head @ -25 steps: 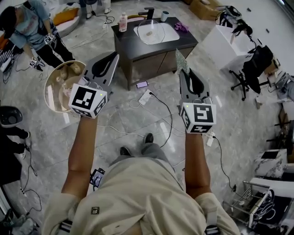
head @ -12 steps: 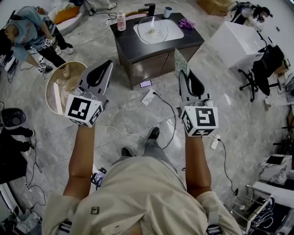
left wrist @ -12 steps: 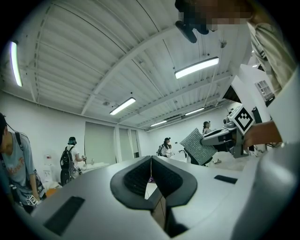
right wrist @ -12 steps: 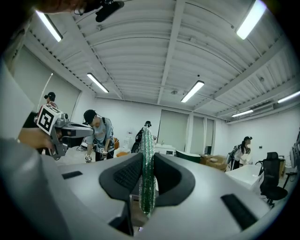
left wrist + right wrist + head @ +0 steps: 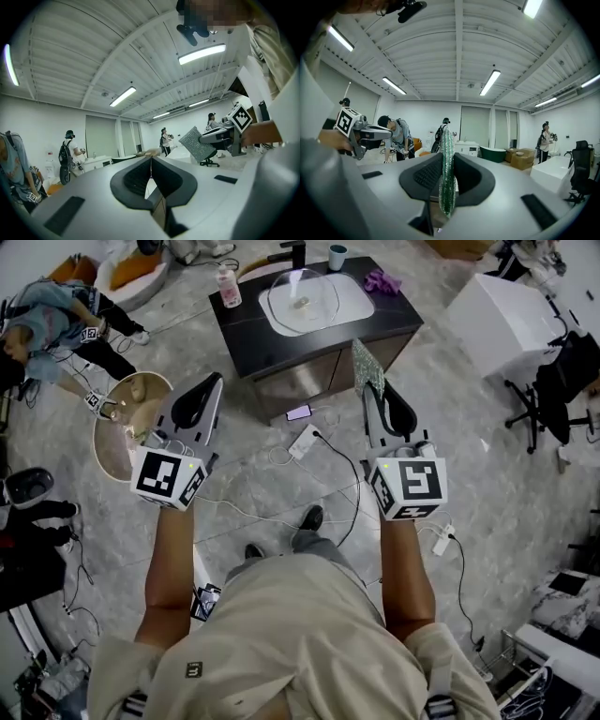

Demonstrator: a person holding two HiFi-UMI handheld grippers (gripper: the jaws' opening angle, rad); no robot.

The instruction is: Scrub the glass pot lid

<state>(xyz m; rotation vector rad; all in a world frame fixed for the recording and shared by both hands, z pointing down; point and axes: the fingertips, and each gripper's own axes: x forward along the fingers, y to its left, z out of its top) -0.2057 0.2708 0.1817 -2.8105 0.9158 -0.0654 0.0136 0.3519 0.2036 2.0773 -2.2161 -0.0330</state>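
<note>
Gripping glass lid [image 5: 120, 432] edge-on in left claw [image 5: 216, 381] — right claw [image 5: 372, 390] pinching scrub pad [image 5: 366, 365] upright.

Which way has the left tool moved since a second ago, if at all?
Yes. The left tool, holding the glass lid, pulled left and back from the sink cabinet corner.

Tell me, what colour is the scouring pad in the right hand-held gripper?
Green with silvery glitter; the scouring pad shows best in the right gripper view.

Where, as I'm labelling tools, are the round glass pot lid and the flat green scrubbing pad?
round glass pot lid [image 5: 117, 437]: head view, on its clear pane.
flat green scrubbing pad [image 5: 446, 164]: right gripper view, on its thin edge.
</note>
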